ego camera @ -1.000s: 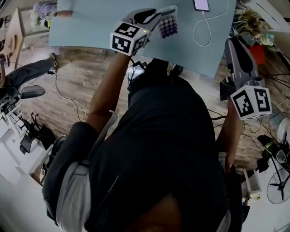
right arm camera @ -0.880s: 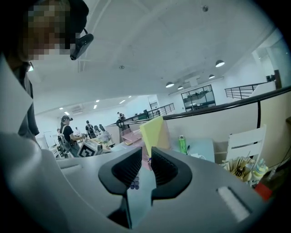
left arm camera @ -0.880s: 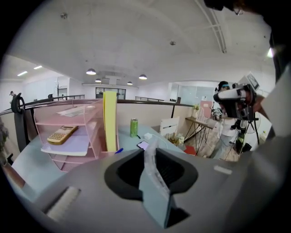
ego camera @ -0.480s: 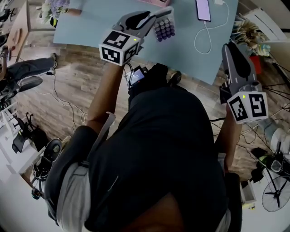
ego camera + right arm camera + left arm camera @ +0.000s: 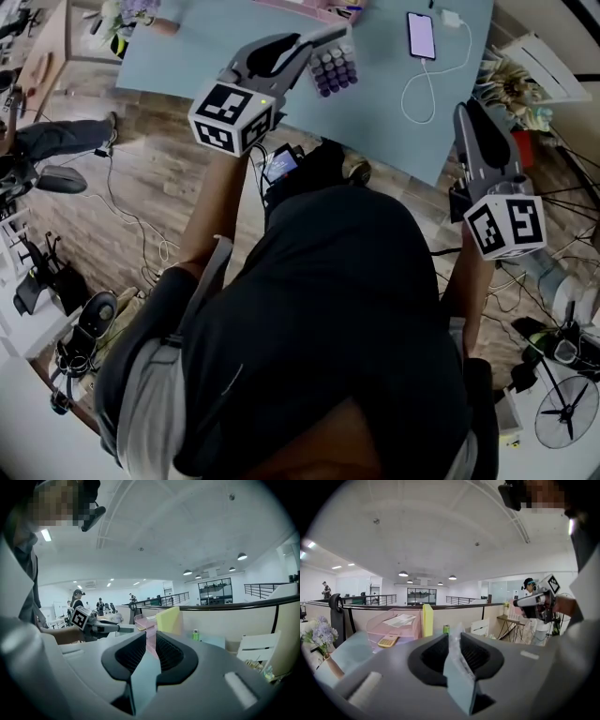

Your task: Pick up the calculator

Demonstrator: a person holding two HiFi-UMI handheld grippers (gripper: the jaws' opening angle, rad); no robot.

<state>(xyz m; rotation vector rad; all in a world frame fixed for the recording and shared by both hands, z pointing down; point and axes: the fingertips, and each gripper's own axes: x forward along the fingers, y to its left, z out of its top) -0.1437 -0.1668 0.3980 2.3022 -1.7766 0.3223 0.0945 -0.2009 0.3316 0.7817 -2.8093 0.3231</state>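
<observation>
Blue table (image 5: pixel 375 112); calculator (image 5: pixel 387 641) in pink tray (image 5: pixel 377 625), left gripper view, not head view; left tongs (image 5: pixel 349 31), right tongs (image 5: pixel 464 108) narrow

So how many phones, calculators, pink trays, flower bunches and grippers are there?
phone: 1
calculator: 1
pink tray: 1
flower bunch: 1
grippers: 2, the left gripper and the right gripper
Total: 6

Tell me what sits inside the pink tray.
A yellowish calculator lies on the lower level of the pink tray; white papers rest on top. The body of the left hand-held gripper hides the tray's lower right corner.
</observation>
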